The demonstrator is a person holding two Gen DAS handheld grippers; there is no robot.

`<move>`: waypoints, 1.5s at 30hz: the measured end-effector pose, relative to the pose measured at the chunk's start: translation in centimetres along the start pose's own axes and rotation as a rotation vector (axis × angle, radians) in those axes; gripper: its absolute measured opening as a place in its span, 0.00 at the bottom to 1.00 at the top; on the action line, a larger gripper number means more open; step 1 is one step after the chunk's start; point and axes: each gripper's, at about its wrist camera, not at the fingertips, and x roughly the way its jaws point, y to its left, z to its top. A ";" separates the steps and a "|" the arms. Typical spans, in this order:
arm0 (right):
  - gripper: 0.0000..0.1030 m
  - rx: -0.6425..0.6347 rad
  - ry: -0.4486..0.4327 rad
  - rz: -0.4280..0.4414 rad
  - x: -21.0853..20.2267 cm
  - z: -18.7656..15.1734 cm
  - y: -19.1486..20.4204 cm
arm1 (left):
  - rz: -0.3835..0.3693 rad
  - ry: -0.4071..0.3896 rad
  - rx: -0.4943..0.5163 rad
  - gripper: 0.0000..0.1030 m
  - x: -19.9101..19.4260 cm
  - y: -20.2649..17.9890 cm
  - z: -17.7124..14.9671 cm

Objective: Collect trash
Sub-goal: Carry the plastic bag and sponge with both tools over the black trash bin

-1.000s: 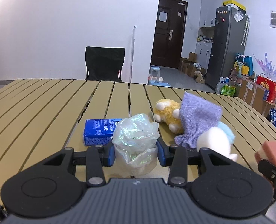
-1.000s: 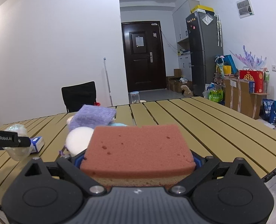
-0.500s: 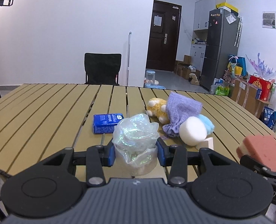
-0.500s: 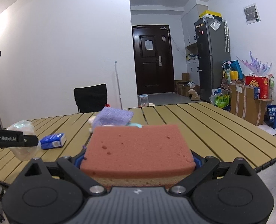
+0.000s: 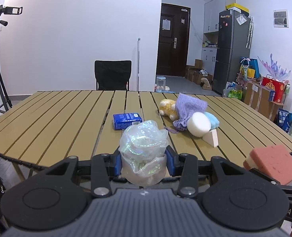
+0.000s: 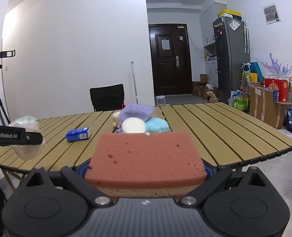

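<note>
The left gripper (image 5: 144, 162) points forward and slightly downward, level across its width, its blue-padded jaws drawn in and pressing on both sides of a crumpled clear plastic wad (image 5: 144, 156), which bulges above them. The right gripper (image 6: 146, 169) sits beside it at about the same height, also tipped a little downward, with its jaws set wide and clamped on the two ends of a pink sponge (image 6: 146, 158). In the right wrist view the left gripper's finger (image 6: 13, 137) juts in from the left edge.

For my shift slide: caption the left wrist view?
Left gripper clamps crumpled plastic wrap before the slatted table; right gripper's sponge alongside.
</note>
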 end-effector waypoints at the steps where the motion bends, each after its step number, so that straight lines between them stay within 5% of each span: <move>1: 0.95 -0.002 0.003 0.003 -0.4 -0.2 0.1 | 0.002 0.003 0.002 0.41 -0.4 0.0 -0.3; 24: 0.95 -0.053 0.174 0.035 -5.2 -7.6 2.5 | 0.032 0.131 0.045 0.41 -5.7 2.1 -8.3; 45: 0.95 -0.015 0.371 -0.037 -2.3 -14.7 -0.4 | 0.094 0.359 0.025 0.41 -1.2 4.7 -15.3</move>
